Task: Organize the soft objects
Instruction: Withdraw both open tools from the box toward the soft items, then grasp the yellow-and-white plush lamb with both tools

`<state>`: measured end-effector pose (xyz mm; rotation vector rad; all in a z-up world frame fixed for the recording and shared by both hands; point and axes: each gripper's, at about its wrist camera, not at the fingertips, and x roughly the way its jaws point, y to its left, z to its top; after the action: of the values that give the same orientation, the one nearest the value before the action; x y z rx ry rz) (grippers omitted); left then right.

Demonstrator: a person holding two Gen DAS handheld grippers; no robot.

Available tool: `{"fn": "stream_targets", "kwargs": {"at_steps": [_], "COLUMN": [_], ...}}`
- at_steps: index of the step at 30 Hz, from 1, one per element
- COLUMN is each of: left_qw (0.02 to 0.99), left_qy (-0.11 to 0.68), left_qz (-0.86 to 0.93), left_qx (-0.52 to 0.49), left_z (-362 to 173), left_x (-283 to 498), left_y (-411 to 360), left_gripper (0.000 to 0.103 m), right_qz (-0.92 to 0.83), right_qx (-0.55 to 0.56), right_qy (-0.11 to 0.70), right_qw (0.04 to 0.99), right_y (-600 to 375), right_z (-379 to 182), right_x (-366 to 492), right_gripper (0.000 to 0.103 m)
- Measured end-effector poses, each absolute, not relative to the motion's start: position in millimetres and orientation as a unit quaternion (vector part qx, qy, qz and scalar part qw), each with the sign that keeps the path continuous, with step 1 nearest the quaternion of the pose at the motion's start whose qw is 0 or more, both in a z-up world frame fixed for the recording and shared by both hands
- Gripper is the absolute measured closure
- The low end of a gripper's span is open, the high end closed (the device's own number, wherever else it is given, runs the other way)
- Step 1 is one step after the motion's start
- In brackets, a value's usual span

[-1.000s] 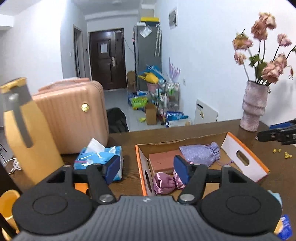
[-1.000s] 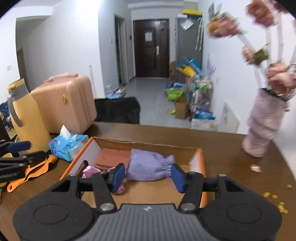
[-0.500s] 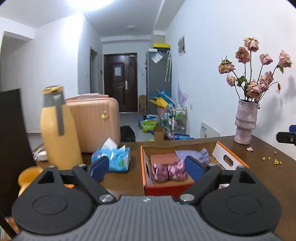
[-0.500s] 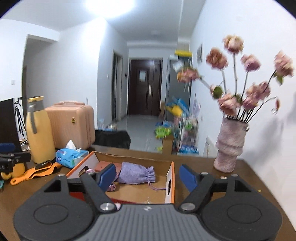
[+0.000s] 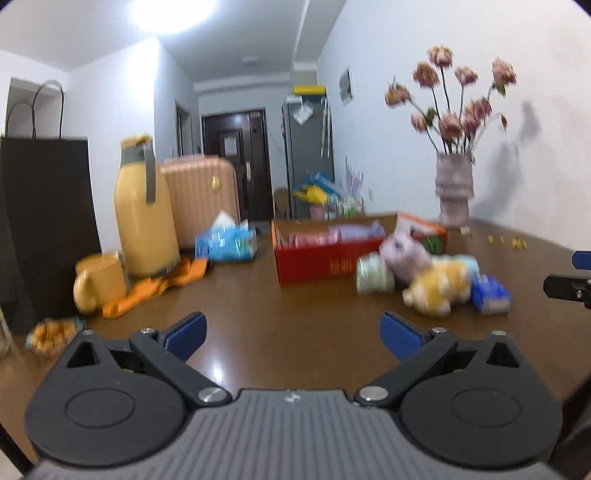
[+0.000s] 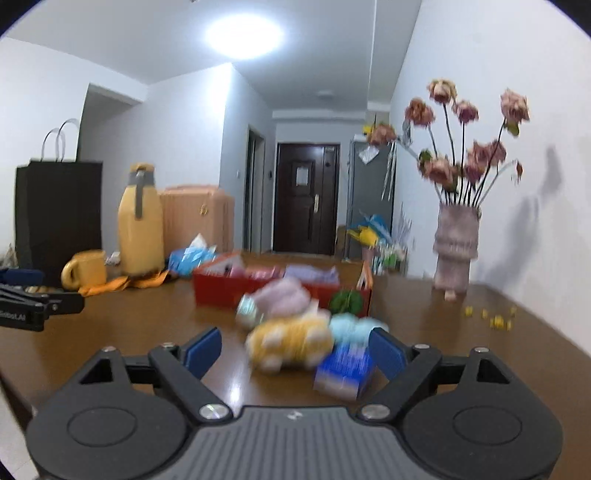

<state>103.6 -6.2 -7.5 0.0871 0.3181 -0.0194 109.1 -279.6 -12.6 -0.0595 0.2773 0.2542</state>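
A: Right, jaws?
B: My left gripper [image 5: 291, 328] and right gripper [image 6: 295, 350] both opening wide, nothing gripped. Yellow plush [image 6: 290, 343] on table [image 6: 443, 332], before red box [image 6: 221, 291].

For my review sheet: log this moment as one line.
left gripper: opening, empty | right gripper: opening, empty | soft toys: on table by red box

Home hallway, suitcase [image 5: 201, 199], front door [image 6: 306, 197], flower vase [image 6: 455, 251], wooden table [image 5: 295, 314]

White walls [image 6: 184, 122], ceiling light [image 6: 243, 35], dark door [image 6: 306, 195], brown table [image 5: 295, 314]
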Motion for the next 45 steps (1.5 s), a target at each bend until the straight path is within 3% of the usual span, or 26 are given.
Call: {"fn": "stream_targets", "kwargs": {"at_steps": [10,20,23,25,29,33,37,45], "left_qw": [0.981,0.961,0.951,0.939,0.904,0.872,0.871,0.868], "left_qy": [0.188,0.242,0.261,0.295,0.342,0.373,0.373,0.390], "left_qz": [-0.036,-0.132,-0.165,-0.169,-0.211,-0.235,-0.232,-0.246], "left_qx": [0.042,0.001,-0.033,-0.058,-0.143,-0.214,-0.222,-0.187], "left_z": [-15.5,-19.2,-20.1,-22.4,-35.2,-49.2,-47.7,-31.5], "left_x": [111.1,192.9,232.5,261.3,307.8,331.8,329.9,248.6], "left_y": [-16.2,-57.2,-70.0,-76.5,-78.1,-74.9,-68.3,-38.1], "left_gripper": [0.000,0.003,0.010,0.025,0.030,0.053,0.058,0.058], "right_qz": [0.115,0.108,0.111,0.105,0.121,0.127,0.138,0.179], "right_qx": [0.007,0.044,0.061,0.081,0.124,0.151,0.156,0.136], "right_qy": [0.153,0.188,0.200,0.215,0.240,0.276,0.286,0.288], "right_qw": [0.982,0.975,0.972,0.967,0.955,0.941,0.935,0.931], "right_y": [-286.2,-300.4,-301.9,-304.0,-305.3,-301.6,-294.4,-268.4], "right_z": [-26.3,-24.4,-22.7,-23.1,-27.3,-37.9,-35.4,-18.8], "right_x": [106.3,175.6,213.2,243.6,294.9,325.9,320.5,226.8], "right_gripper": [0.018,0.027,0.033,0.040,0.048,0.057,0.069,0.070]}}
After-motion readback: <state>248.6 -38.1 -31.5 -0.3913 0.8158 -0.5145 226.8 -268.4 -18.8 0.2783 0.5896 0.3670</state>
